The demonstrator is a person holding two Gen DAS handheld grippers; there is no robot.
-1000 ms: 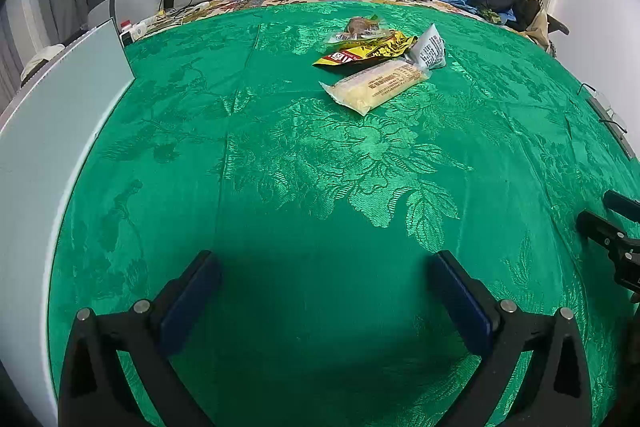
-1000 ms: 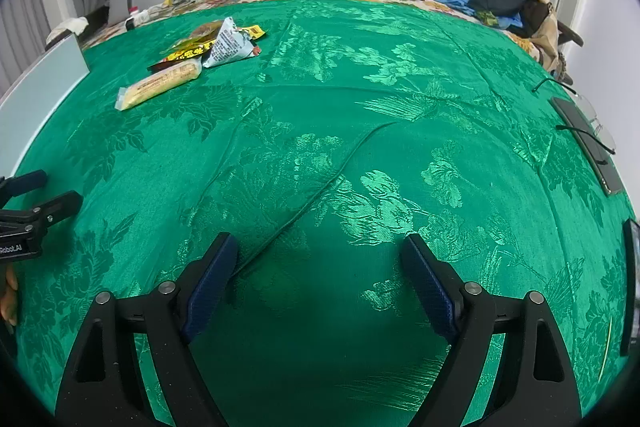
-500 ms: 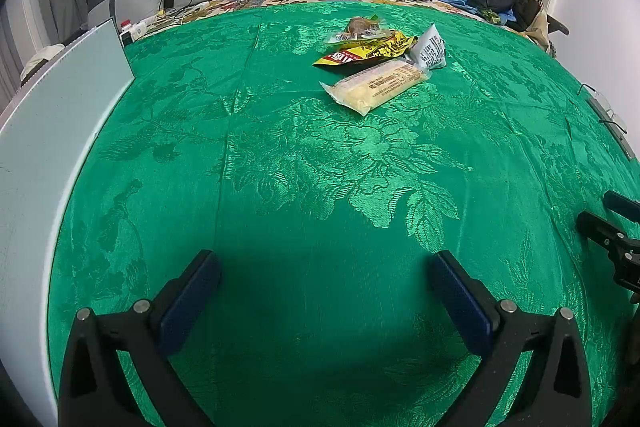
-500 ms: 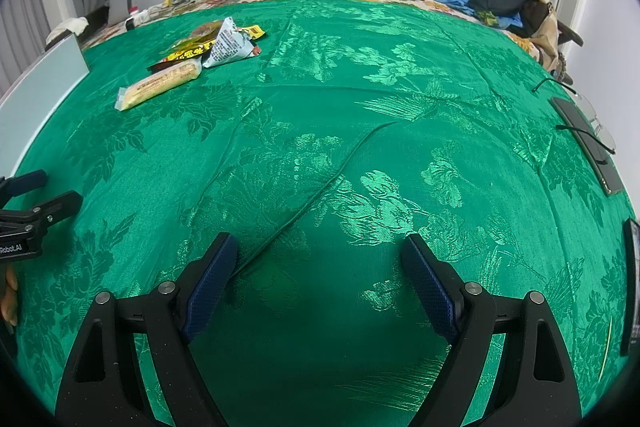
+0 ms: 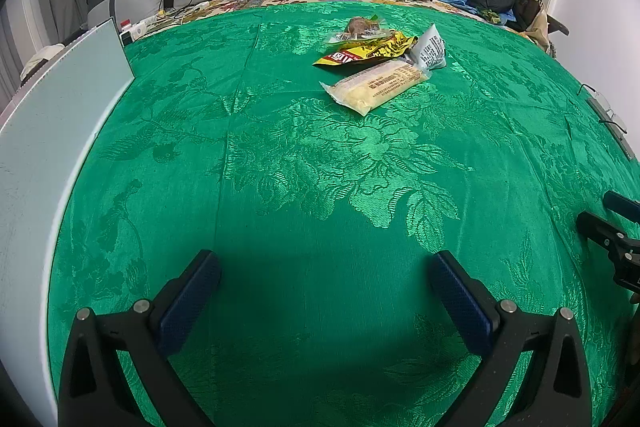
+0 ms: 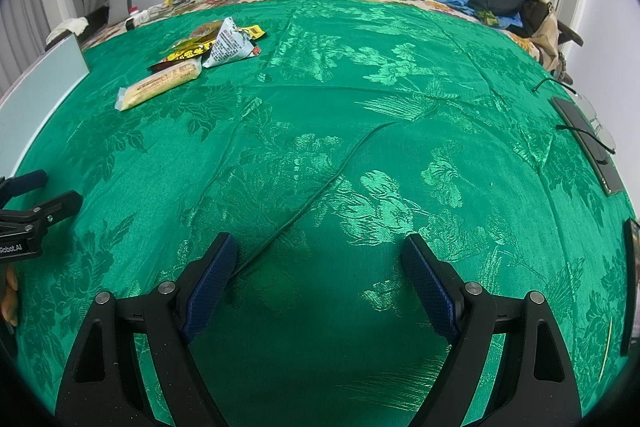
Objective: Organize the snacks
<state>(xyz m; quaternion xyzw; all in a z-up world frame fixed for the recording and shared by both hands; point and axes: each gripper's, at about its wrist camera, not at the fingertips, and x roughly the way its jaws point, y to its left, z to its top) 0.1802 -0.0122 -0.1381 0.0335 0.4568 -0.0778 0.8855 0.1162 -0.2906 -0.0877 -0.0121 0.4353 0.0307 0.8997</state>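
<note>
Snacks on the green bedspread (image 5: 304, 187), toward the bed's headboard edge: a long pale bar (image 5: 376, 87), a yellow packet (image 5: 368, 53) and a white pouch (image 5: 430, 49), print too small to read. Left tongs (image 5: 324, 291) and right tongs (image 6: 318, 273) both gape empty. "Robot.AI" is printed on the left tool's body.

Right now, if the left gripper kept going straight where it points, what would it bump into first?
Probably just the green cloth. The left gripper tilts downward with open fingers, and nothing lies between them. The long yellow snack pack sits much farther ahead.
</note>
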